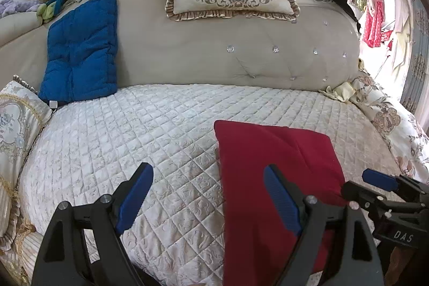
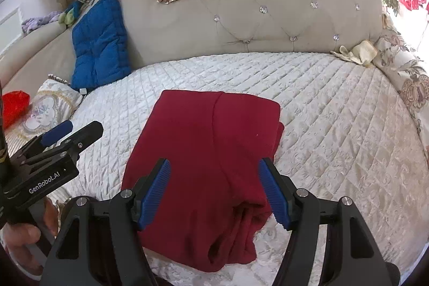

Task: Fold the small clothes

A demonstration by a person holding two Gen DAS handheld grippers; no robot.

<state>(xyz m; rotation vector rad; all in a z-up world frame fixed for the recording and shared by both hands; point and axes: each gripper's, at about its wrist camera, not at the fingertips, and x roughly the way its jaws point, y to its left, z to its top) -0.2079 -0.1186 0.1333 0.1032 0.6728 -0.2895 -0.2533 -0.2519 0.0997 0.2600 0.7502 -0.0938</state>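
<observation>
Left gripper (image 1: 209,195): black plastic frame with triangular cut-outs, silver screw heads at the pivots, and blue ribbed pads (image 1: 281,201) on both fingers. Its body carries white "GenRobot.AI" lettering, legible in the right wrist view. Right gripper (image 2: 214,189): identical black frame, silver screws and blue ribbed pads; white "DAS" marking on its housing. Bare skin of the left hand (image 2: 22,235) is visible.
</observation>
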